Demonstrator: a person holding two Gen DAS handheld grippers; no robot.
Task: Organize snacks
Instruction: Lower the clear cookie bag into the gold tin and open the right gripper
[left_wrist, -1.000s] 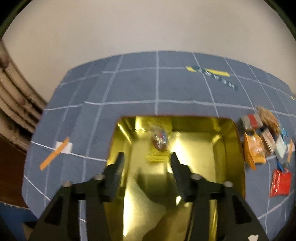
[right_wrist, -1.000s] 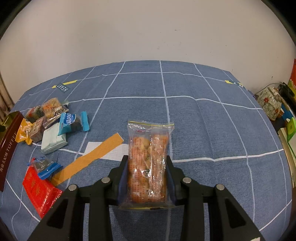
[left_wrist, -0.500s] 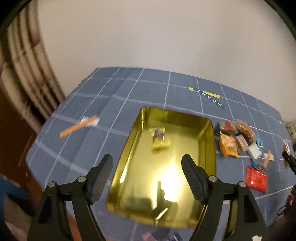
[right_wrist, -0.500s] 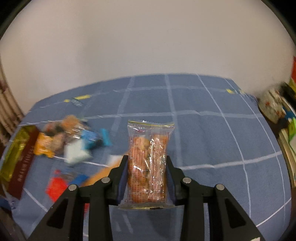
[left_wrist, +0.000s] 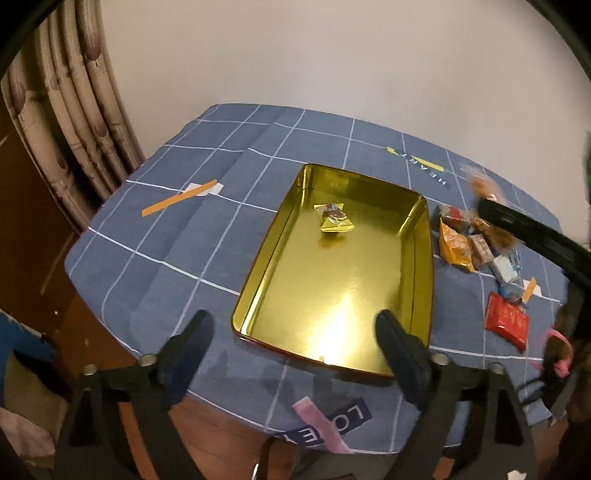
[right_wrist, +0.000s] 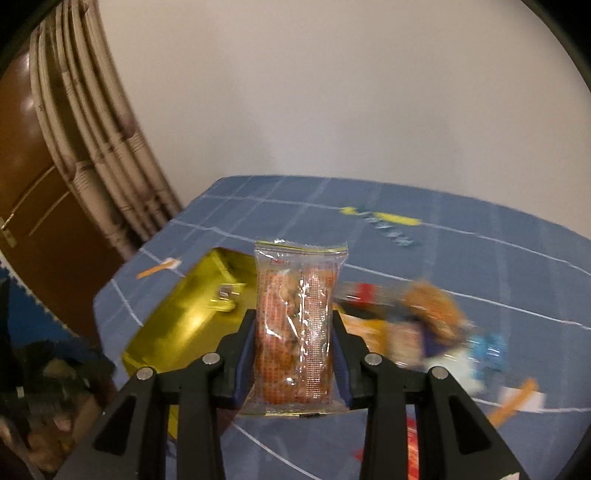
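Observation:
A gold tin tray (left_wrist: 258, 284) lies on the blue checked tablecloth with one small yellow-wrapped candy (left_wrist: 334, 219) inside. My left gripper (left_wrist: 295, 343) hovers over the tray's near rim, its jaws opening wide with nothing between them. My right gripper (right_wrist: 295, 332) is shut on a clear packet of orange-brown biscuits (right_wrist: 295, 325), held upright above the cloth; the tray (right_wrist: 173, 332) shows to its left. In the left wrist view the right gripper (left_wrist: 491, 212) comes in at the right edge above the pile of loose snacks (left_wrist: 476, 247).
A red packet (left_wrist: 506, 325) and an orange packet (left_wrist: 456, 245) lie right of the tray among several others. Orange tape strips (left_wrist: 179, 198) mark the cloth. A curtain (left_wrist: 74, 110) and wooden door stand left. The table's near edge (left_wrist: 258, 417) drops off below my left gripper.
My left gripper pulled back and up from inside the tray and spread wide. My right gripper swung left with the biscuit packet, bringing the tray into its view.

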